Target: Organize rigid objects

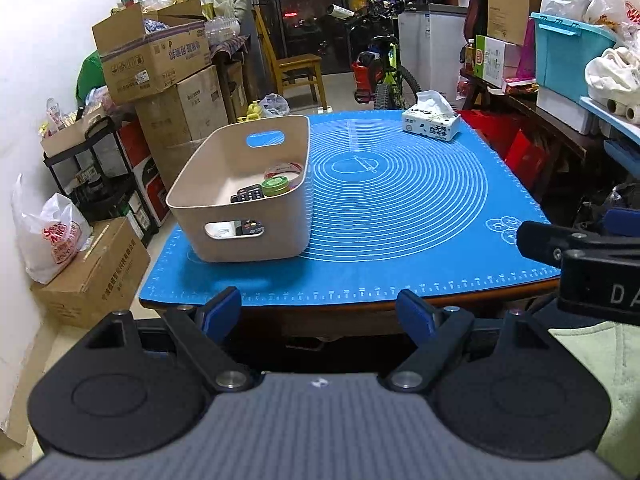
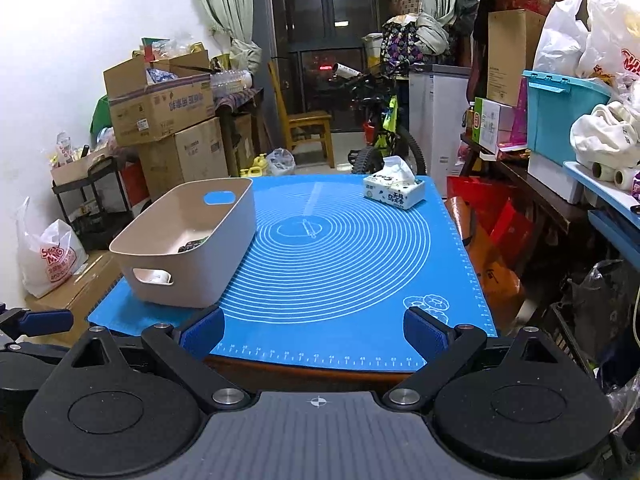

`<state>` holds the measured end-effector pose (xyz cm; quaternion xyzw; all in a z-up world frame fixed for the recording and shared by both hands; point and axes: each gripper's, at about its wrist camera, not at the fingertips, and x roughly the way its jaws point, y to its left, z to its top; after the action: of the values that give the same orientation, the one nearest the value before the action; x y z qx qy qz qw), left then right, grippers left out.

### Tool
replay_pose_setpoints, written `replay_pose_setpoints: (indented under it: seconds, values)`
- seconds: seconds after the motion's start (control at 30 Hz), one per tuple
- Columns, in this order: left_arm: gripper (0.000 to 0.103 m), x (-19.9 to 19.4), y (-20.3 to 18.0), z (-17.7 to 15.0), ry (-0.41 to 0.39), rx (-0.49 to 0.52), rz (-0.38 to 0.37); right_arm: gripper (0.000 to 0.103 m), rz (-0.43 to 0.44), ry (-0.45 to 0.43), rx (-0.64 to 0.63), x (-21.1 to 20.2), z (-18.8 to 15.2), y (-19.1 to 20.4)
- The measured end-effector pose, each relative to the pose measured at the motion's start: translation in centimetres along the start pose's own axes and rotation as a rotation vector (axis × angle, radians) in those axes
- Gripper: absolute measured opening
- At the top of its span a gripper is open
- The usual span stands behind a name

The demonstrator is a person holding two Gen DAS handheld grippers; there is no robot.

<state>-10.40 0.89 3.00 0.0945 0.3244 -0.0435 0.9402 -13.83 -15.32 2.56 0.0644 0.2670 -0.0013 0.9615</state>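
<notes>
Claws: left claw (image 1: 320, 312) | right claw (image 2: 314, 330) | both agape, tilted down, table edge (image 1: 360, 314)

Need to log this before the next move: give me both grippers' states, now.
Left gripper: open, holding nothing.
Right gripper: open, holding nothing.

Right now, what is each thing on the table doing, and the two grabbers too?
Beige bin: upright on the blue mat, holding small items.
Green tin: lying inside the bin.
Remote: lying inside the bin.
Tissue pack: at the far corner, a tissue sticking up.
Left gripper: open, empty.
Right gripper: open, empty.
</notes>
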Motion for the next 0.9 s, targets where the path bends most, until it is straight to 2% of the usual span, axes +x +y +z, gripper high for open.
replay_pose_setpoints:
  seconds: [0.9]
  values:
    - [0.085,-0.28,0.08,0.08,-0.012,-0.007,-0.001,0.096,0.002,0.015,0.024,-0.34,-0.45,-0.44]
